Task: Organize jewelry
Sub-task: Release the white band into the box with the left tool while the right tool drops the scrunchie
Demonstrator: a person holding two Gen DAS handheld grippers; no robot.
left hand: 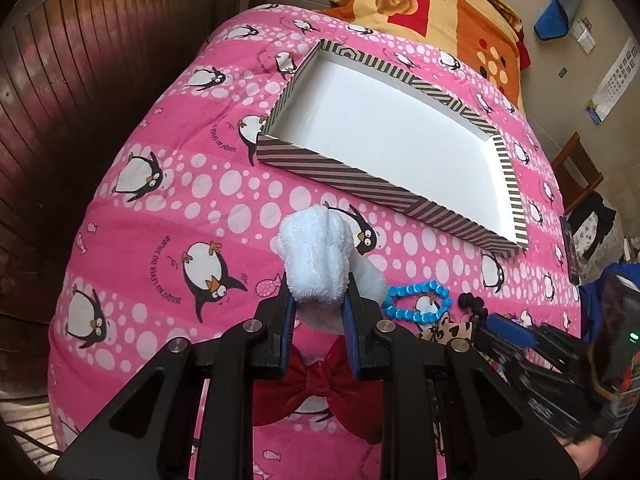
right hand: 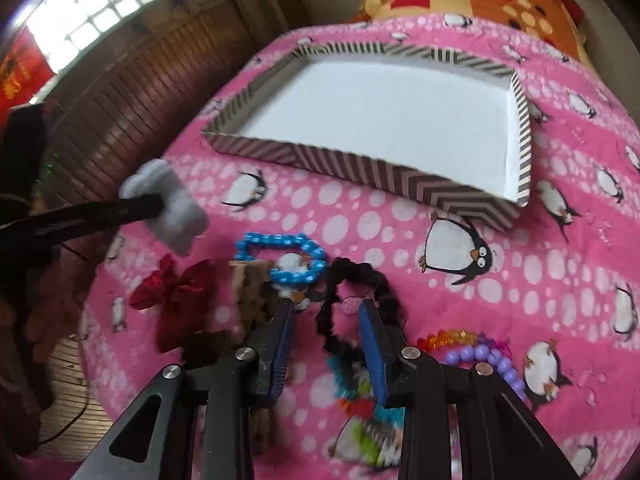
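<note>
Holding: left tongs squeeze a fluffy white scrunchie above the bed.
Right tongs: partly open around a black hair tie, not pinching.
Box: striped, nearby.

Pretty sure I'm working in someone's bedroom: pink penguin blanket over the bed, a folded flowery quilt at the head, wood-panelled wall, calendar hanging up.

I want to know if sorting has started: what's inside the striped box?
Nothing shows inside the striped box: only its bare white floor. The strip just behind the near wall is hidden in both views.
</note>
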